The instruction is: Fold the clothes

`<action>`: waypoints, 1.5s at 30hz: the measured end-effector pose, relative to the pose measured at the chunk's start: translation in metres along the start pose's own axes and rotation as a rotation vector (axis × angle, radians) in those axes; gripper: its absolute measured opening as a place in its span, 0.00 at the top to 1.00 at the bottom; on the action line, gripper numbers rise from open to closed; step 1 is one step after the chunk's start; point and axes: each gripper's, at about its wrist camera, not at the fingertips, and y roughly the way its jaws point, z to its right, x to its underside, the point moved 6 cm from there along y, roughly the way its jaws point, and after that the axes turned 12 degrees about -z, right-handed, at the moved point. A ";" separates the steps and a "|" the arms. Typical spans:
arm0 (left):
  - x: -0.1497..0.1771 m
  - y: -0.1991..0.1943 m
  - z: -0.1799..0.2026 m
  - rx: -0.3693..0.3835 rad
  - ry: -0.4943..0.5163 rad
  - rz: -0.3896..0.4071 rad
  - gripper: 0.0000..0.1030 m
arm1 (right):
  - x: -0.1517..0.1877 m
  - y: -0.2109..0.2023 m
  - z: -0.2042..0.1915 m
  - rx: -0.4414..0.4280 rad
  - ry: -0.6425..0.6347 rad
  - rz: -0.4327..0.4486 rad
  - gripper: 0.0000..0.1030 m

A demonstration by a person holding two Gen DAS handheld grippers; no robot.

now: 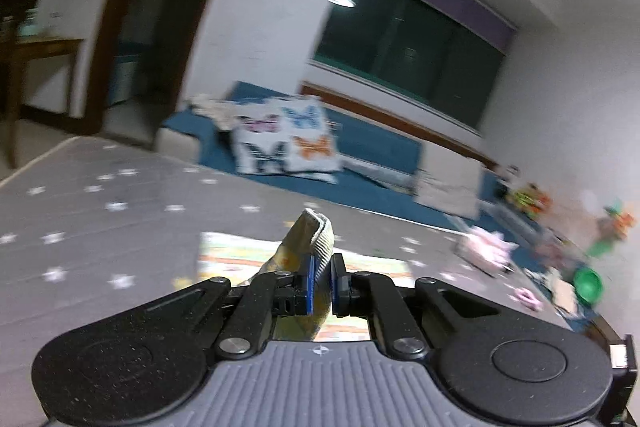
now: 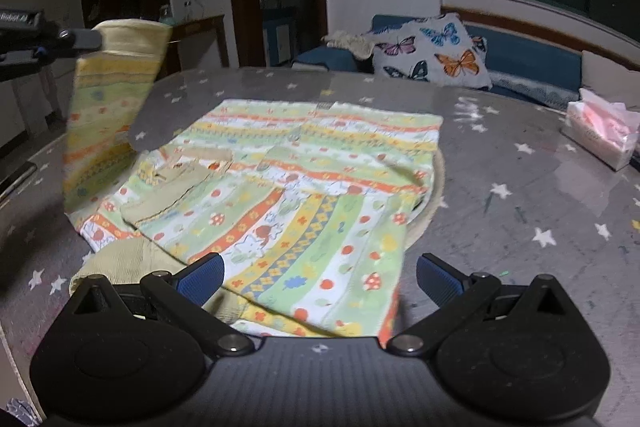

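1. Table (image 2: 500, 155): we record a grey top scattered with white stars, carrying every item below.
2. Garment (image 2: 304, 195): a small child's piece in green, yellow, orange and white stripes with mushroom and flower prints and tan ribbed trim. It lies spread flat over the middle of the table, its near hem reaching the near edge under our right tongs.
3. Sleeve (image 2: 116, 79): the garment's left sleeve is lifted off the table and hangs as a strip from its ribbed cuff, above the table's left edge.
4. Left tongs (image 1: 320, 283): clenched on the sleeve's ribbed cuff (image 1: 316, 235), which stands up between the blue pads in the left wrist view. In the right wrist view we see these tongs (image 2: 86, 39) enter from the left, holding the cuff aloft.
5. Right tongs (image 2: 320, 277): released, jaws spread wide, grasping nothing; they hover over the near hem of the garment at the table's near edge.
6. Tissue pack (image 2: 602, 131): a pink-and-white pack lies at the table's right edge, well apart from the garment.
7. Butterfly cushion (image 2: 432, 53): rests on a blue sofa (image 2: 532, 61) beyond the table's far edge.
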 end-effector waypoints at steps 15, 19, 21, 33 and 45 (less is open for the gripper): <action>0.044 0.059 0.067 0.089 0.164 -0.158 0.60 | 0.008 -0.011 0.019 0.008 0.073 0.033 0.00; 0.059 0.065 0.066 0.080 0.197 -0.190 0.57 | 0.001 -0.014 0.016 -0.003 0.066 0.043 0.00; 0.059 0.061 0.041 0.021 0.183 -0.186 0.56 | -0.004 -0.013 0.013 -0.013 0.062 0.043 0.00; 0.089 0.041 -0.069 -0.201 0.082 -0.255 0.54 | -0.023 0.021 -0.006 -0.083 0.061 -0.058 0.36; 0.095 0.052 -0.079 -0.136 0.032 -0.302 0.92 | -0.018 0.030 -0.008 -0.088 0.112 -0.132 0.86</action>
